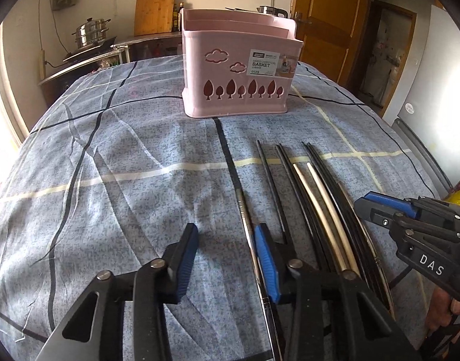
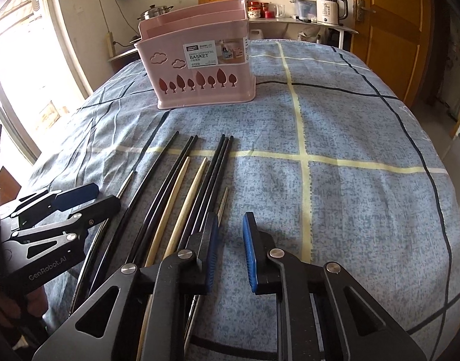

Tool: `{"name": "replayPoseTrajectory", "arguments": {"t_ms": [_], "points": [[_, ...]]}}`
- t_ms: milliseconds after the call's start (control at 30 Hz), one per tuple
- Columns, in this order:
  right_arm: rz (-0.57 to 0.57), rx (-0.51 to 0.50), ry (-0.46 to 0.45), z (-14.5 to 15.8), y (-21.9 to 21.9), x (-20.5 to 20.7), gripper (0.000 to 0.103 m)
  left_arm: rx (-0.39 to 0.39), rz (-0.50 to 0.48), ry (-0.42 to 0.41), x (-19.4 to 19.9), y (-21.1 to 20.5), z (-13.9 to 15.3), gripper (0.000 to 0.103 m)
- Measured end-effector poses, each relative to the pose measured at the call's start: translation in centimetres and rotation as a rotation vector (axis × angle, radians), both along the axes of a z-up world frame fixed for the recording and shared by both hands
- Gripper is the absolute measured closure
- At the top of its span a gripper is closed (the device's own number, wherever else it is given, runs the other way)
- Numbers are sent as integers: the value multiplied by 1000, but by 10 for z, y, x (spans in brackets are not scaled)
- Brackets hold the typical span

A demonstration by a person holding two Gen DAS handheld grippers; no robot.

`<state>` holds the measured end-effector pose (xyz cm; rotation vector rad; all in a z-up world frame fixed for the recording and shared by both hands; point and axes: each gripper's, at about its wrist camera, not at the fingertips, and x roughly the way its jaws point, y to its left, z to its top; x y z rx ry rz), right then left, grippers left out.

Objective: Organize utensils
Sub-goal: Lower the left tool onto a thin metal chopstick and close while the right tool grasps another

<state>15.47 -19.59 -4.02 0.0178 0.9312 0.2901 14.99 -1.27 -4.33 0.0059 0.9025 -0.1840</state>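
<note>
Pink plastic basket (image 1: 234,66) w/ cloud and tree cut-outs stands upright at the far side of the table, well apart from the utensils; from the left wrist view nothing shows poking above its rim, so sorting looks barely begun, prob. everything left to do. Chopsticks (image 1: 317,204) lie in a rough row on the blue speckled tablecloth (image 1: 124,180): several glossy black ones, two pale wooden ones, all long, thin, tapering. One metal chopstick (image 1: 252,246) lies just inside the right finger of the left gripper (image 1: 226,258), between the jaws; jaws partly apart, blue ribbed pads not visibly pressing on it, so no grip yet as far as I can tell. Right gripper (image 1: 380,207) sits low at the far side of the row, tips narrow. Right wrist view: same basket (image 2: 199,69), divider walls inside, label on front. Right gripper (image 2: 230,252) jaws stand a small way apart w/ only cloth (image 2: 365,180) seen in the gap; another metal chopstick (image 2: 222,203) runs just beside/under its left finger, contact unclear. Black sticks (image 2: 157,186) and wooden ones (image 2: 177,198) lie to its left, left gripper (image 2: 79,201) beyond them.
</note>
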Motion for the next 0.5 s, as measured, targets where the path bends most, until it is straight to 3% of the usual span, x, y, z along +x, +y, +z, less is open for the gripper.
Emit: {"name": "replayPoseTrajectory", "arguments": {"t_ms": [100, 300, 500], "points": [[9, -11, 3, 0, 5, 1, 87, 10, 15, 0, 0, 3, 0, 76], [10, -16, 39, -3, 3, 3, 93, -8, 27, 17, 1, 9, 1, 79], [20, -64, 56, -2, 11, 7, 95, 69, -13, 10, 5, -4, 1, 78]]}}
